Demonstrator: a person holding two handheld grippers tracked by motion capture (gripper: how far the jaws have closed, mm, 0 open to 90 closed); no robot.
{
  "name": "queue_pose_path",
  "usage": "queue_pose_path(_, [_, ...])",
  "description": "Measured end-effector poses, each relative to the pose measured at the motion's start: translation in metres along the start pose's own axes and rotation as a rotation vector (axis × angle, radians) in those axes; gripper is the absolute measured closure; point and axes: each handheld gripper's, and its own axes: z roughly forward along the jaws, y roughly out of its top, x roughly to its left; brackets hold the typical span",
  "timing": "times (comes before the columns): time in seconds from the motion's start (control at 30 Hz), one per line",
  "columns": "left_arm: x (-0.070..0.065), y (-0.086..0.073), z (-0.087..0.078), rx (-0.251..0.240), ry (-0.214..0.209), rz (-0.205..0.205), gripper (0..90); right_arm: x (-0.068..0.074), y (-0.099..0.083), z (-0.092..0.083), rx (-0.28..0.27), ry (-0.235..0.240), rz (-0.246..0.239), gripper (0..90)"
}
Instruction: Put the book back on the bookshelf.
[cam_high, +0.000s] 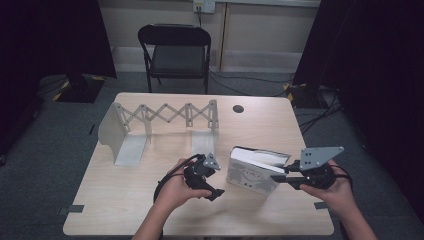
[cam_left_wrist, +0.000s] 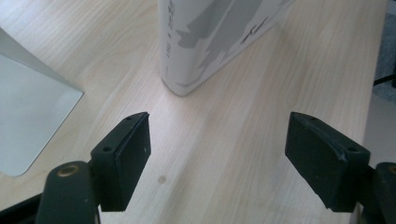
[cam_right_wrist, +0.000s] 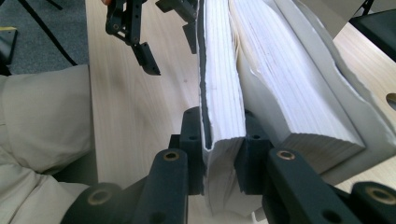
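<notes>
On the desk's (cam_high: 125, 210) near right, my right gripper (cam_high: 287, 178) pinches a sheaf of the book's (cam_high: 252, 172) pages.

I hold that sheaf and front cover so the upright book stays splayed; my left gripper (cam_high: 212, 186) waits beside its spine, jaws apart, nothing between them. Bare desk lies ahead toward the expandable bookend rack (cam_high: 150, 125), but the right edge is near my right hand.

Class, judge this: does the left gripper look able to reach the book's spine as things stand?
Probably yes. The left gripper stands open beside the book, with bare table between its jaws and the spine.
</notes>
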Motion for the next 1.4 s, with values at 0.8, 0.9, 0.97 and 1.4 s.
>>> queue_pose_path(0.8, [0.006,0.05,-0.003,0.006,-0.016,0.078,24.2,-0.008,-0.005,-0.001,-0.023,0.002,0.044,75.8])
queue_pose_path(0.9, [0.006,0.057,-0.002,-0.008,-0.019,0.084,25.3,-0.008,-0.005,-0.001,-0.016,0.001,0.036,75.6])
queue_pose_path(0.97, [0.004,0.063,0.001,-0.009,-0.028,0.102,25.4,-0.008,-0.005,-0.001,-0.021,0.001,0.04,75.4])
queue_pose_path(1.4, [0.0,0.082,0.005,-0.004,0.002,0.156,30.1,-0.011,-0.02,-0.002,-0.063,0.005,0.103,68.0])
